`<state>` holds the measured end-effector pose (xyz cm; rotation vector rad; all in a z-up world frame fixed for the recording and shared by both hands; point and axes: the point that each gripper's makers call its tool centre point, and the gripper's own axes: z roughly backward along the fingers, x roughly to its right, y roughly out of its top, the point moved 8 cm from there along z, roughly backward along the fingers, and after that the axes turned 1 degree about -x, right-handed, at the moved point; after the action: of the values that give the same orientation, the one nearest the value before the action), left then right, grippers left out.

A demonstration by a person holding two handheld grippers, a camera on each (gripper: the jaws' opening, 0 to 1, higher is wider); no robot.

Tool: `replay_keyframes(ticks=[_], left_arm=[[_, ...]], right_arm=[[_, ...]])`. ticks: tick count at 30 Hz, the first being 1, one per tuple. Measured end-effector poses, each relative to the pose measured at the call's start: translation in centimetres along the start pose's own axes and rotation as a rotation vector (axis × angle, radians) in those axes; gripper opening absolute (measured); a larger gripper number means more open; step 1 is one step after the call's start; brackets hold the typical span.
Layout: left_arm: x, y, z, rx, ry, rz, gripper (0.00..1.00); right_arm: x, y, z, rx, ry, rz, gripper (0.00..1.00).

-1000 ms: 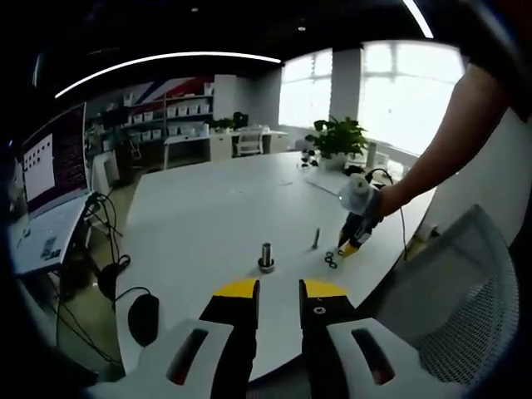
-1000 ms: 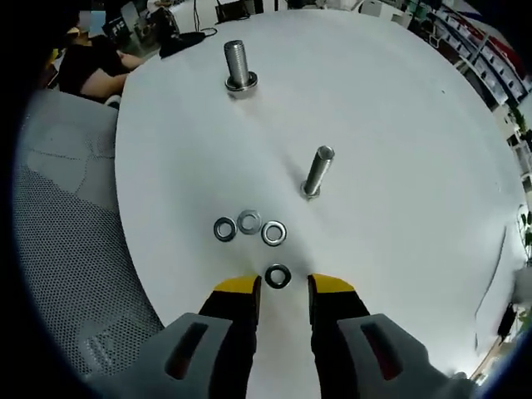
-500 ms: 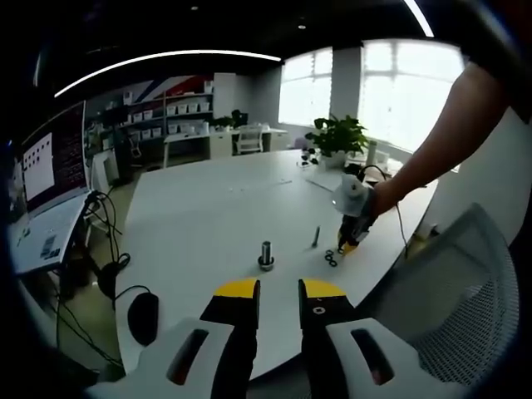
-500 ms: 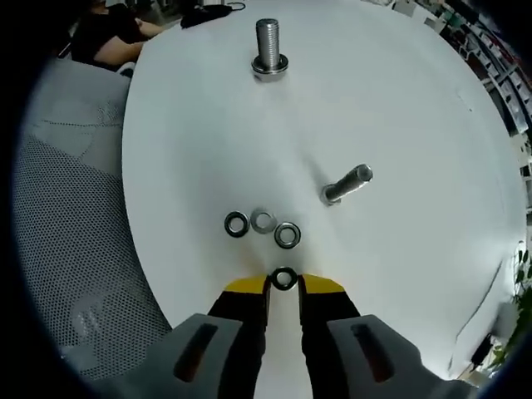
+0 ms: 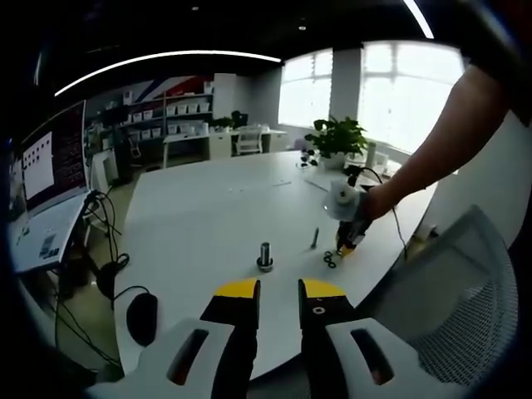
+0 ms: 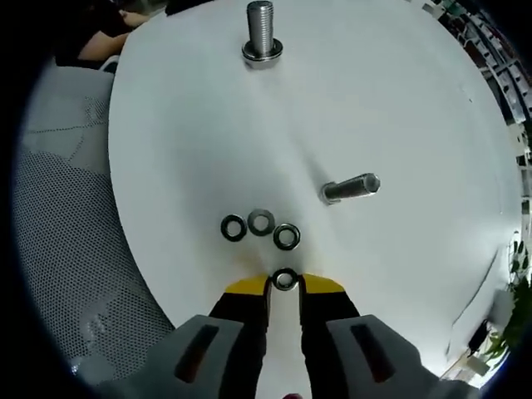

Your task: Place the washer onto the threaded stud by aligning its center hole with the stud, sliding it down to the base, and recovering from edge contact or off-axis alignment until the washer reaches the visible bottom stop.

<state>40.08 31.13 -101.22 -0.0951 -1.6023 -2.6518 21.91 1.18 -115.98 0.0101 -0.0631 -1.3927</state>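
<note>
Right gripper (image 6: 284,285) down at the white surface (image 6: 399,108), fingers (image 6: 248,288) closed in on a dark washer (image 6: 284,279) that sits between the yellow tips; tips look to be touching its edges. Can't tell if the washer is lifted or flat on the surface. Just past it, three more washers (image 6: 259,228) in a loose row: dark, lighter grey, dark, close together, not stacked. Beyond those, a slim stud (image 6: 351,189) to the right, appearing to lean sideways in the right gripper view. Farther off near the surface's far edge, a thick stud (image 6: 261,33) upright with a washer-like ring at its base. Grey mesh chair (image 6: 66,249) off the surface's edge on the left.

Left gripper (image 5: 278,289) held back from the surface (image 5: 208,216), fingers (image 5: 235,289) a narrow gap apart, nothing between them, so released. In the left gripper view the thick stud (image 5: 265,256) stands ahead near the surface's near edge, slim stud (image 5: 316,238) to its right, washers (image 5: 331,259) tiny beside it. The right gripper (image 5: 349,237) comes in from the right with a person's arm (image 5: 432,158) behind it, tips down by those washers. A plant (image 5: 337,137) at the far side, a monitor (image 5: 50,170) at left, a black mouse (image 5: 143,318) low left.
</note>
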Motion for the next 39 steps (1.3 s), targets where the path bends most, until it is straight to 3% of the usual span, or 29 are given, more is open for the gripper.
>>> replay_keyframes(ticks=[2, 3, 10, 14, 15, 18, 22, 25, 28, 30, 33, 39], left_arm=[[0.0, 0.0, 0.0, 0.002, 0.000, -0.001, 0.16], [0.0, 0.0, 0.0, 0.002, 0.000, 0.000, 0.16], [0.0, 0.0, 0.0, 0.000, 0.001, 0.000, 0.16], [0.0, 0.0, 0.0, 0.000, 0.002, -0.001, 0.16], [0.0, 0.0, 0.0, 0.000, 0.003, -0.001, 0.16], [0.0, 0.0, 0.0, -0.002, 0.004, 0.000, 0.16], [-0.1, -0.1, 0.0, -0.004, 0.007, 0.002, 0.16], [-0.1, -0.1, 0.1, -0.003, 0.009, 0.002, 0.16], [-0.1, -0.1, 0.1, -0.007, 0.009, 0.001, 0.16], [-0.1, -0.1, 0.1, -0.006, 0.010, 0.001, 0.16], [-0.1, -0.1, 0.1, -0.005, 0.010, 0.002, 0.16], [-0.1, 0.0, 0.1, 0.000, 0.015, 0.001, 0.16]], right_arm=[[-0.6, -0.3, 0.8, 0.021, -0.005, -0.012, 0.14], [0.1, -0.3, -0.1, 0.030, -0.006, -0.020, 0.14], [0.3, -0.3, -0.4, 0.084, -0.026, -0.086, 0.14], [-1.1, -1.0, 1.0, 0.121, -0.034, -0.133, 0.14], [0.2, -0.9, -0.4, 0.137, -0.021, -0.155, 0.14], [0.3, -1.5, -0.6, 0.143, -0.002, -0.188, 0.13], [-0.5, -1.4, 1.2, 0.175, -0.025, -0.205, 0.13], [1.1, -0.3, 1.7, 0.208, -0.033, -0.183, 0.13], [0.9, 0.7, 3.5, 0.246, -0.049, -0.165, 0.14], [2.2, 1.1, 3.3, 0.273, -0.059, -0.159, 0.14], [1.9, 2.1, 4.9, 0.294, -0.068, -0.136, 0.14], [2.9, 3.4, 5.9, 0.323, -0.092, -0.088, 0.14]])
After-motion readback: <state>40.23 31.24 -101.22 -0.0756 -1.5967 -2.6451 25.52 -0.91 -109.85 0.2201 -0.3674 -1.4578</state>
